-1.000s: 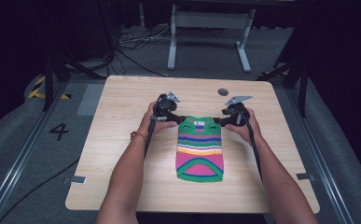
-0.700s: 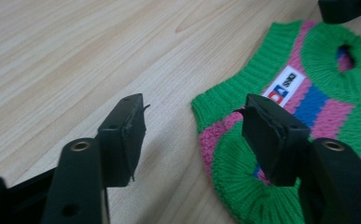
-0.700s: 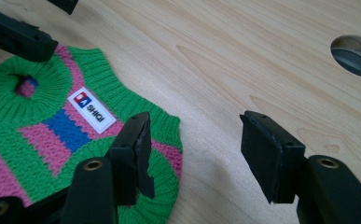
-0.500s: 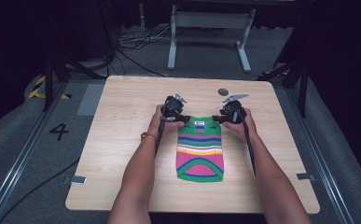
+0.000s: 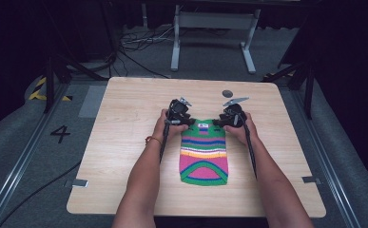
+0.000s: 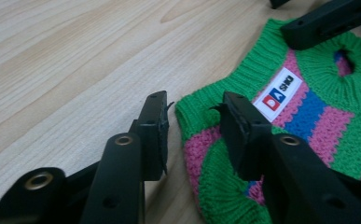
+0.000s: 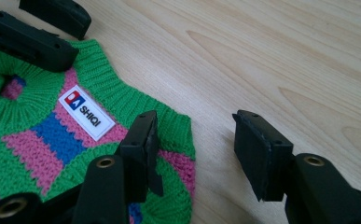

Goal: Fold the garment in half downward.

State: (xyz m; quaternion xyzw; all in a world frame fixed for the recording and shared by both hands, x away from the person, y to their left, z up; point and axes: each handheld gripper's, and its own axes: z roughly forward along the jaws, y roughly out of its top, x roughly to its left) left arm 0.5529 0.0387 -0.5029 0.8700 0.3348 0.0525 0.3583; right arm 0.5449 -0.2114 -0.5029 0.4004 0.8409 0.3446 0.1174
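Note:
A small knitted sweater (image 5: 204, 152) with green, pink, blue and orange stripes lies flat on the wooden table (image 5: 124, 142), collar at the far end. My left gripper (image 5: 186, 124) is low at its left shoulder. In the left gripper view the green shoulder corner (image 6: 190, 109) lies between the jaws (image 6: 193, 128), which have just been closing and still leave a gap. My right gripper (image 5: 220, 125) is at the right shoulder. Its jaws (image 7: 194, 149) have also been closing and straddle the corner (image 7: 180, 135) without pressing it. A white label (image 7: 86, 113) sits below the collar.
A small dark round spot (image 5: 227, 93) marks the table beyond the right gripper. A metal stand (image 5: 215, 21) and cables (image 5: 134, 42) are on the floor behind the table. Bare wood lies to the left, to the right and in front of the sweater.
Both grippers have moved inward and come down onto the sweater's two shoulder corners. The sweater itself lies as before.

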